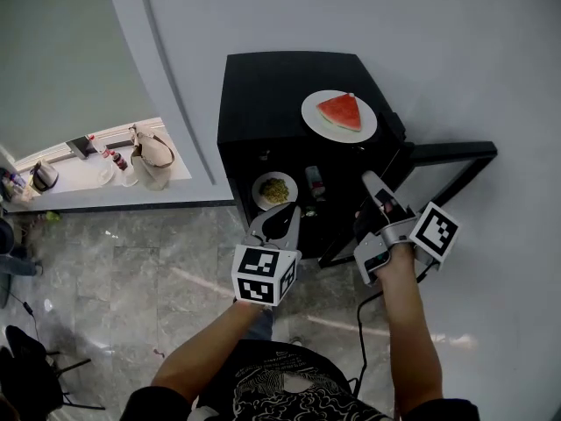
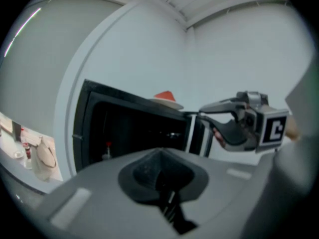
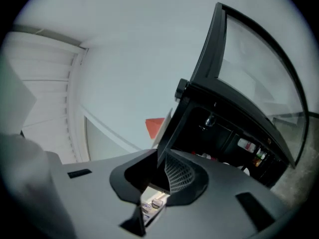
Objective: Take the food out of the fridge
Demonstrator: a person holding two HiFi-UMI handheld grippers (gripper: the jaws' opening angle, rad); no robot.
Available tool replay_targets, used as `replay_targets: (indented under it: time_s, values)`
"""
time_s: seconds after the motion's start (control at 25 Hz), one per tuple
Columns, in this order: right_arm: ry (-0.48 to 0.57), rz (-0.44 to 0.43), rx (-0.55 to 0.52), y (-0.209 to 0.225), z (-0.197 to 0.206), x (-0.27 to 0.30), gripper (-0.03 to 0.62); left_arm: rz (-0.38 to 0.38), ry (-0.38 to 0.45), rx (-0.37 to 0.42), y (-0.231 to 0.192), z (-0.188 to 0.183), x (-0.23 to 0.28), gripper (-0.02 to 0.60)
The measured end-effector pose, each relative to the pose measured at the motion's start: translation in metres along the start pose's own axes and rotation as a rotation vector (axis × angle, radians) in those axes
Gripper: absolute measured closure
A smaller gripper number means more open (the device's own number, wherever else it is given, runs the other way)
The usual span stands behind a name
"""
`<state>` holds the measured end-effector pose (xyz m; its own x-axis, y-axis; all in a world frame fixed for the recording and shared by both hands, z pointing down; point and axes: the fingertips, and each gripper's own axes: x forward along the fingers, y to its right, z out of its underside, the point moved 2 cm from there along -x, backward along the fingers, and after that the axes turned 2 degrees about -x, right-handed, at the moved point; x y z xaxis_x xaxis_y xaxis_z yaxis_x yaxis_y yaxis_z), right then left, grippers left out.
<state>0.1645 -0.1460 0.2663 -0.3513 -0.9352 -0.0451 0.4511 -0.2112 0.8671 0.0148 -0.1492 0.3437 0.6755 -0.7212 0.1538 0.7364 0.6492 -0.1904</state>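
A black mini fridge (image 1: 263, 86) stands against the wall with its glass door (image 1: 447, 156) swung open to the right. A watermelon slice (image 1: 340, 112) lies on a white plate on top of the fridge. Inside, a plate of yellowish food (image 1: 273, 189) sits on a shelf. My left gripper (image 1: 279, 222) hovers shut and empty in front of the opening, just below that plate. My right gripper (image 1: 372, 187) is at the door, whose edge (image 3: 209, 63) runs down between its jaws (image 3: 162, 171) against the mesh pad. In the left gripper view, the right gripper (image 2: 219, 118) reaches to the door frame.
A small red-capped bottle (image 2: 108, 151) and a dark can (image 1: 314, 182) stand inside the fridge, and bottles fill the door shelves (image 3: 249, 148). At the left, a low white ledge (image 1: 79, 182) holds a handbag (image 1: 152, 158) and a kettle (image 1: 42, 175). A cable (image 1: 361, 340) trails over the marble floor.
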Motion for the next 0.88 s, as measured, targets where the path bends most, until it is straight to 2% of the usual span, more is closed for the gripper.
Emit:
replay_targets:
  time_s: [0.24,0.52,0.6,0.72,0.88]
  values:
    - [-0.105,0.099,-0.234,0.018,0.053,-0.024,0.574,0.006,-0.006,-0.002,0.019,0.006,-0.007,0.580]
    - [-0.216,0.179,-0.759,0.009,0.099,-0.034,0.582,0.002,-0.009,-0.005,0.037,0.014,-0.016,0.580]
    - [-0.232,0.203,-0.868,0.010,0.108,-0.037,0.582,0.003,-0.013,0.001,0.042,0.016,-0.019,0.581]
    - [-0.254,0.218,-0.934,0.015,0.119,-0.040,0.582,0.006,-0.015,0.005,0.046,0.018,-0.023,0.581]
    - [-0.265,0.223,-0.933,0.020,0.127,-0.043,0.582,0.009,-0.018,0.010,0.048,0.021,-0.025,0.581]
